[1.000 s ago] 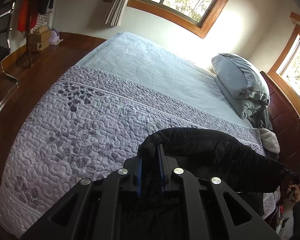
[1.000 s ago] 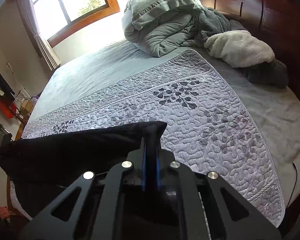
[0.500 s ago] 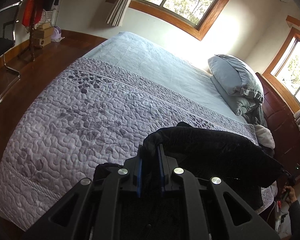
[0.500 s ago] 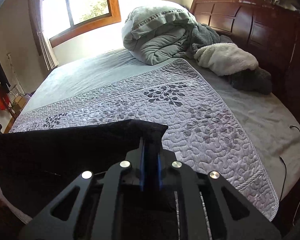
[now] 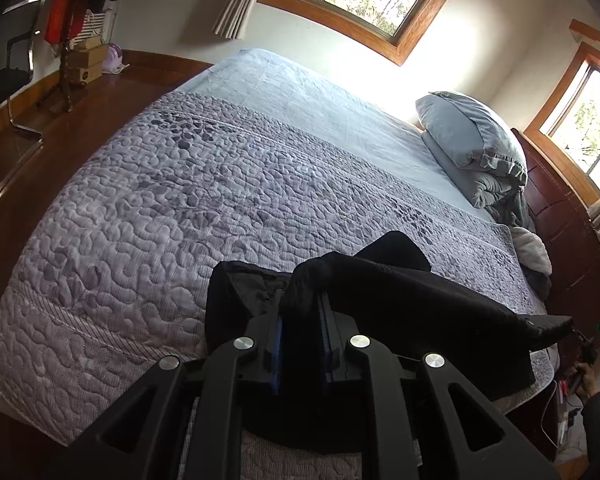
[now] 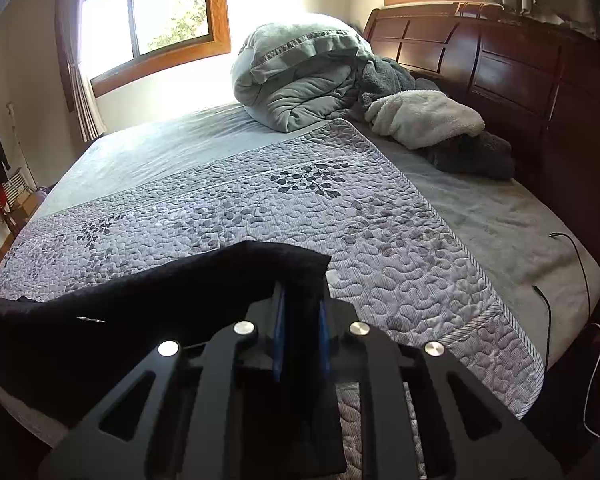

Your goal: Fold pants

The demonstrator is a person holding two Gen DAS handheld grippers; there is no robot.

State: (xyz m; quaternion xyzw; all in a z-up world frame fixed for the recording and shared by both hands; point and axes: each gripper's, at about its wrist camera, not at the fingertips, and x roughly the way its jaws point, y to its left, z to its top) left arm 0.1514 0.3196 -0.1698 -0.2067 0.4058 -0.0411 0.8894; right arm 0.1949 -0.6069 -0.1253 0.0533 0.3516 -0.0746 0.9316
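Observation:
Black pants (image 5: 400, 300) hang stretched between my two grippers over the near edge of the bed. My left gripper (image 5: 302, 300) pinches one top corner between its blue pads, and its jaws are starting to open with the cloth still in them. A lower fold (image 5: 236, 292) of the pants rests on the grey quilt (image 5: 160, 220). In the right wrist view, my right gripper (image 6: 300, 292) grips the other corner of the pants (image 6: 160, 292). Its jaws are opening too, cloth still between the pads. The quilt (image 6: 380, 220) lies just beneath.
Pillows and a folded comforter (image 6: 300, 80) are piled by the dark wooden headboard (image 6: 500, 60), with a white fleece (image 6: 424, 120) beside them. A black cable (image 6: 548, 320) trails over the bed's right edge. A chair (image 5: 8, 92) and a clothes stand (image 5: 64, 40) stand on the wooden floor at left.
Both grippers have moved forward and down toward the bed with the pants. A lower fold now lies on the quilt. The right pads stand slightly wider apart.

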